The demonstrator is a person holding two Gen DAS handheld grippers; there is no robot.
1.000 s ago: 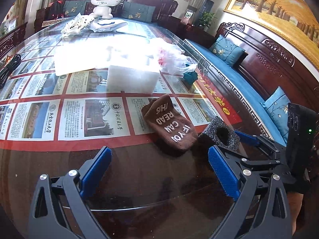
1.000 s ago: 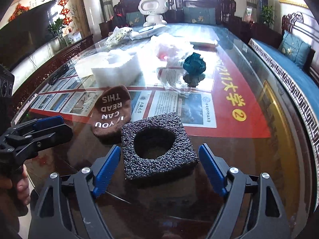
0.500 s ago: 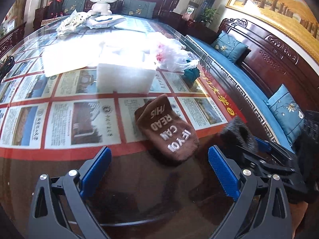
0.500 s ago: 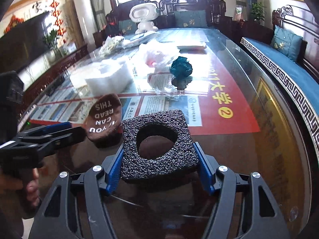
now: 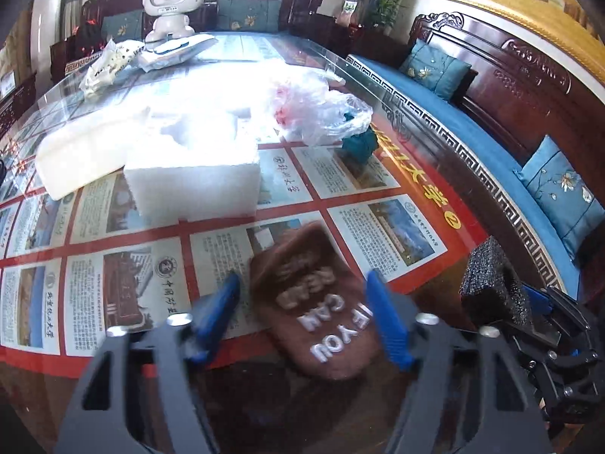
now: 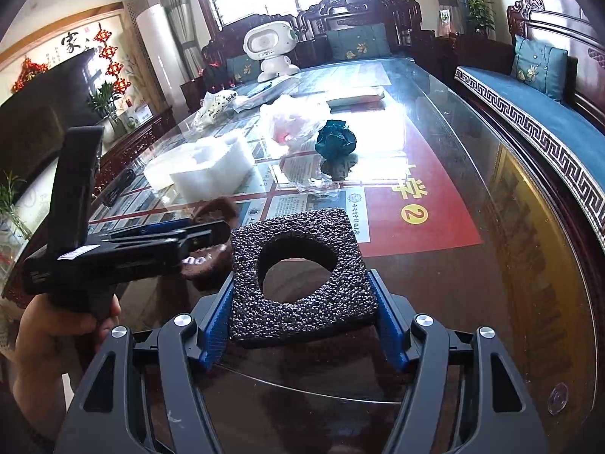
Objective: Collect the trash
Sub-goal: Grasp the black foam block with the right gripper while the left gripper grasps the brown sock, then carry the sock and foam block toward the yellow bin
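A brown sock with white letters lies on the glass table. My left gripper is around it, jaws narrowed to its sides but with small gaps showing; it is blurred. My right gripper is shut on a black foam square with a round hole, held above the table; the foam also shows in the left wrist view. A white foam block, a clear plastic bag and a teal crumpled ball lie farther back.
A white robot toy and wrappers stand at the table's far end. A blue-cushioned wooden bench runs along the right side. The left gripper's body is close beside the black foam.
The left gripper moved forward over the sock and its jaws narrowed around it. The right gripper closed on the black foam and lifted it off the table.
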